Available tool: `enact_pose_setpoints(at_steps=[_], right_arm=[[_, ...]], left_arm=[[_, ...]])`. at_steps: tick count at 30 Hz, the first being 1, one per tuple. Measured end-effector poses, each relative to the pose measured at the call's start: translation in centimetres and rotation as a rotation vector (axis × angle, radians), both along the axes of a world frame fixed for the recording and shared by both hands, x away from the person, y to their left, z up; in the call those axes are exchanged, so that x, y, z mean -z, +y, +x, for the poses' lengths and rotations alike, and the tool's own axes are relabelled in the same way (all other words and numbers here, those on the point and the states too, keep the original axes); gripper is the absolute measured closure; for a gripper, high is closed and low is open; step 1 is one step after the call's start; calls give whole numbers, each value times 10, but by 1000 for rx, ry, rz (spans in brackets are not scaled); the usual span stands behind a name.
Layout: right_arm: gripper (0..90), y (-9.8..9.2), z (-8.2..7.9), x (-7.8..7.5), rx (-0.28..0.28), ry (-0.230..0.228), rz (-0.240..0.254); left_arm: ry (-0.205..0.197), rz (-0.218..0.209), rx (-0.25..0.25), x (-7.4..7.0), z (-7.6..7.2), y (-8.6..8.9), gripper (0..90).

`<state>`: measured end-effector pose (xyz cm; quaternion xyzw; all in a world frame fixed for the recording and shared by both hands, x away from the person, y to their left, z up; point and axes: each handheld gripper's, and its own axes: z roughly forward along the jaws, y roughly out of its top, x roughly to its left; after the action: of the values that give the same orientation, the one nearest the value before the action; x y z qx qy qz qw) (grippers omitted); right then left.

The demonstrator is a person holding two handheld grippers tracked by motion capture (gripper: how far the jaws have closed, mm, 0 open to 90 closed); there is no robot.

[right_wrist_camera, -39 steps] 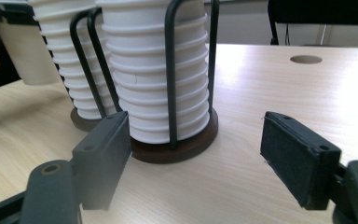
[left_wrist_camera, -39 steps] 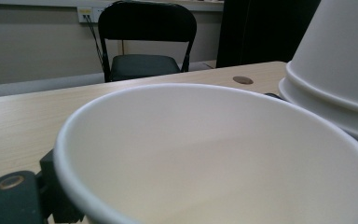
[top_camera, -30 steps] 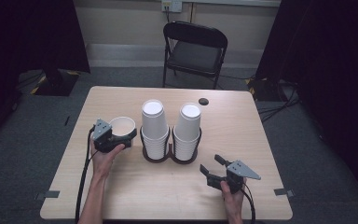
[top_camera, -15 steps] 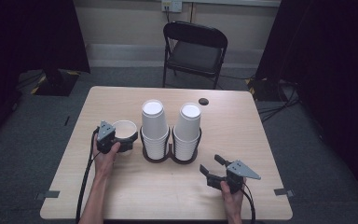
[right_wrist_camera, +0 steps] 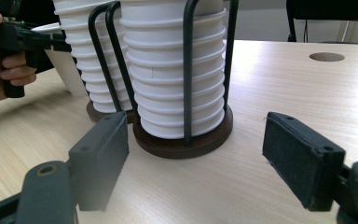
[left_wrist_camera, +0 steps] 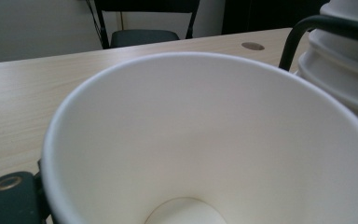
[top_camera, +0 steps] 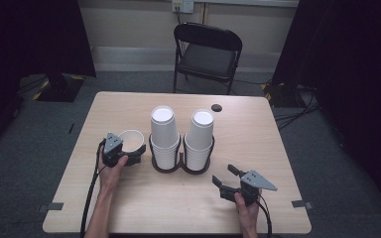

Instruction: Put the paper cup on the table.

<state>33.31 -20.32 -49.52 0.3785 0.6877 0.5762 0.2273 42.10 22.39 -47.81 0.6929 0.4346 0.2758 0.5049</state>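
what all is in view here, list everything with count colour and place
single paper cup: 1, white, upright on table left of the holder, rim in the left gripper's jaws
cup stacks: 2, white, upside down in the holder
cup holder: 1, dark wire on brown bases, table centre
table: 1, light wood
grommet: 1, dark, far edge
folding chair: 1, black, behind table
left gripper: 1, black, jaws just closing on the cup rim
right gripper: 1, black, open, near right
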Motion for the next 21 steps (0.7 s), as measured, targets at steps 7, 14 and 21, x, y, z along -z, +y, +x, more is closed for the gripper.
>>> enact_pose_setpoints(at_steps=[7, 14, 21], right_arm=[[220, 0, 1, 0, 2, 10, 0], [220, 0, 1, 0, 2, 12, 4], [220, 0, 1, 0, 5, 12, 5]], left_arm=[[62, 24, -4, 6, 2, 0, 121], [104, 61, -22, 10, 2, -2, 145], [116, 97, -62, 9, -7, -2, 151]])
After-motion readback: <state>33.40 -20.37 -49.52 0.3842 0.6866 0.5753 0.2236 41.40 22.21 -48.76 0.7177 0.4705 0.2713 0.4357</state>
